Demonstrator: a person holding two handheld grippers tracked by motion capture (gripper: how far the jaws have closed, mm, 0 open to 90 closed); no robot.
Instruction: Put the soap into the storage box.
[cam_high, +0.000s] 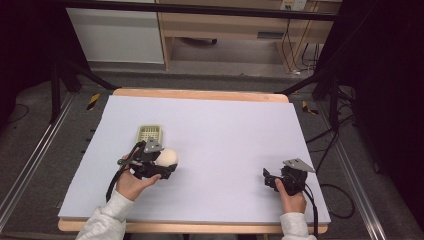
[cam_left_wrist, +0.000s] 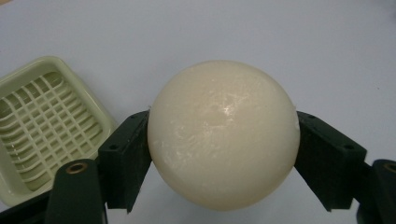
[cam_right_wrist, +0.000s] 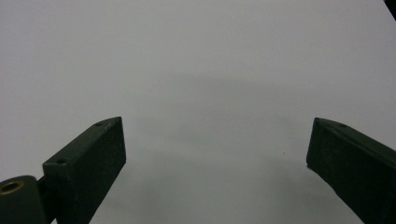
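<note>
Holding item: left gripper, jaws pressed against both flanks of a cream-white ball. In the high view the same ball sits at the front of the left gripper, low over the pale table cover; whether it touches the cover cannot be told.

Container: one pale green square tray with a slotted grid floor. Contents: nothing visible lies on the grid. Position: just beside the left gripper, off its left jaw in the left gripper view; in the high view the tray lies just beyond the gripper, close to the ball but apart from it.

Second tool: right gripper, jaws spread wide with bare cover between them. In the high view the right gripper rests near the table's near edge, well apart from ball and tray, a grey three-cornered plate on top, held by the right hand.

Per view: the left gripper view gives the ball's glossy, faintly scuffed surface and the tray's grid detail. The high view gives both forearms in light sleeves, the left hand, trailing cables, the wooden table edge and a dark floor around it. The right gripper view gives the jaw gap clearly.
</note>
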